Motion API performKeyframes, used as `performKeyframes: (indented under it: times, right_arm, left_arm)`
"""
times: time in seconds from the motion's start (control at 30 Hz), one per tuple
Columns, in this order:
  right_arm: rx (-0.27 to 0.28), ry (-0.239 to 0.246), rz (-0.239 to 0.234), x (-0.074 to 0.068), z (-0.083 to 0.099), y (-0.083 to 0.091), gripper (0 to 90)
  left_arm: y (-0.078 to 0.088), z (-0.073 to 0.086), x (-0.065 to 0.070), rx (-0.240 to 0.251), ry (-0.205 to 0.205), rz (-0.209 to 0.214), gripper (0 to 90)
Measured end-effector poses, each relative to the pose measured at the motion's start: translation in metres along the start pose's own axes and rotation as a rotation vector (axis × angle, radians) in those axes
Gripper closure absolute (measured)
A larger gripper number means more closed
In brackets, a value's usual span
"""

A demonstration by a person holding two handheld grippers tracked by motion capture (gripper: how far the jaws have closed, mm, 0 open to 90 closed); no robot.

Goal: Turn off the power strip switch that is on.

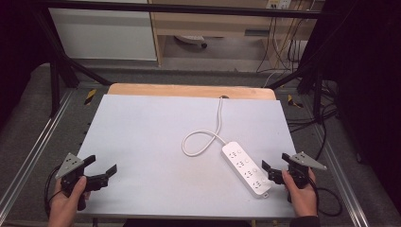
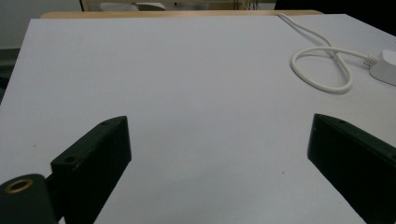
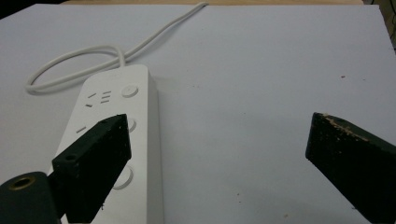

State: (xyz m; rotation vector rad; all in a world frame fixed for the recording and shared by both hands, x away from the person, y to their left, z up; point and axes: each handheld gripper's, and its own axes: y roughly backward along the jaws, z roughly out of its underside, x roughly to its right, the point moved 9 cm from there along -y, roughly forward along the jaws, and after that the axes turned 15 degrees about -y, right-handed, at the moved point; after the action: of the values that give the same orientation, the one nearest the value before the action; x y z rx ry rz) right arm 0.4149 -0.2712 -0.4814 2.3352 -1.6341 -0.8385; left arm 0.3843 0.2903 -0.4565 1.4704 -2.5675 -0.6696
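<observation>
My right gripper [image 1: 273, 171] and left gripper [image 1: 100, 166] both spread, empty (nothing held); approach white power strip [image 1: 246, 168] squarely, avoid looped cord [image 1: 201, 140].

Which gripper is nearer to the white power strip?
Right. The right gripper is beside the near end of the power strip; the left gripper is far across the table.

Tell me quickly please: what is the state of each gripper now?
Left gripper: open, holding nothing, above the bare table.
Right gripper: open, holding nothing, beside the power strip.
</observation>
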Motion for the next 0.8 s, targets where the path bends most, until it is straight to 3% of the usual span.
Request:
performKeyframes:
  times: [0.5,0.8]
  right_arm:
    - [0.006,0.021,0.001,-0.005,-0.007,0.009,4.5]
    - [0.018,0.004,-0.007,-0.011,-0.015,0.015,2.9]
  left_arm:
    - [0.000,-0.001,0.001,0.001,-0.010,0.005,5.8]
    - [-0.002,0.000,0.002,-0.001,-0.010,0.011,5.8]
